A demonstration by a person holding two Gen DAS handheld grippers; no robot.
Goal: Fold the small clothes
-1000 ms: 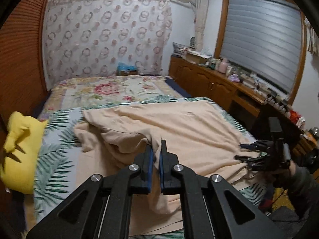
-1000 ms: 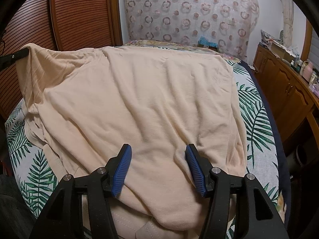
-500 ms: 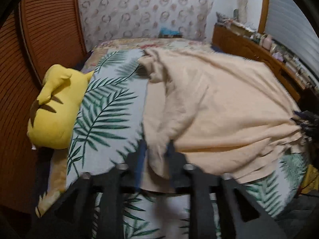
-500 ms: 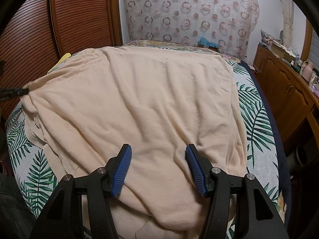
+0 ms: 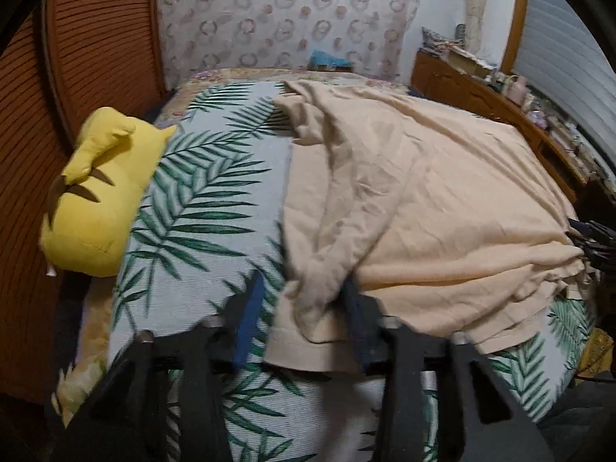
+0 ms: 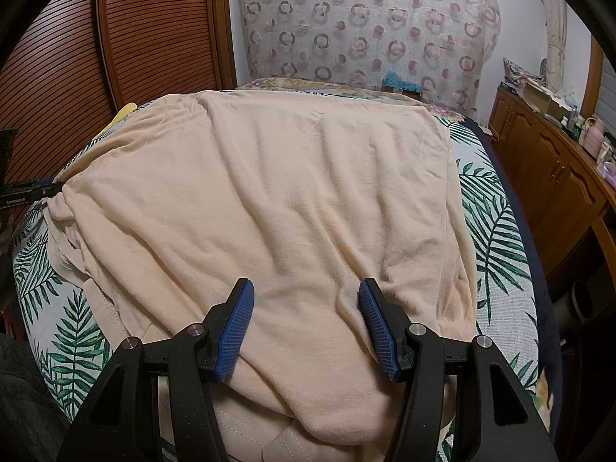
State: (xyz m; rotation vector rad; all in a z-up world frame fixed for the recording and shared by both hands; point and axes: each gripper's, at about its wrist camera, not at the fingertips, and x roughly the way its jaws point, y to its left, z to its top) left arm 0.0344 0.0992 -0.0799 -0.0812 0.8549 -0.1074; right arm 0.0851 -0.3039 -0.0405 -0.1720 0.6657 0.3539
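Shirt [image 6: 292,200]: peach, lay spread and wrinkled on the leaf-print bedspread [image 5: 200,208], one fold bunched at its left edge. Left gripper [image 5: 304,319]: jaws parted, blurred, the bunched fold between them; actual contact could not be told. Right gripper [image 6: 306,321]: jaws wide apart over the near hem, holding nothing. Yellow plush toy [image 5: 100,196]: beside the bedspread, apart from the shirt.
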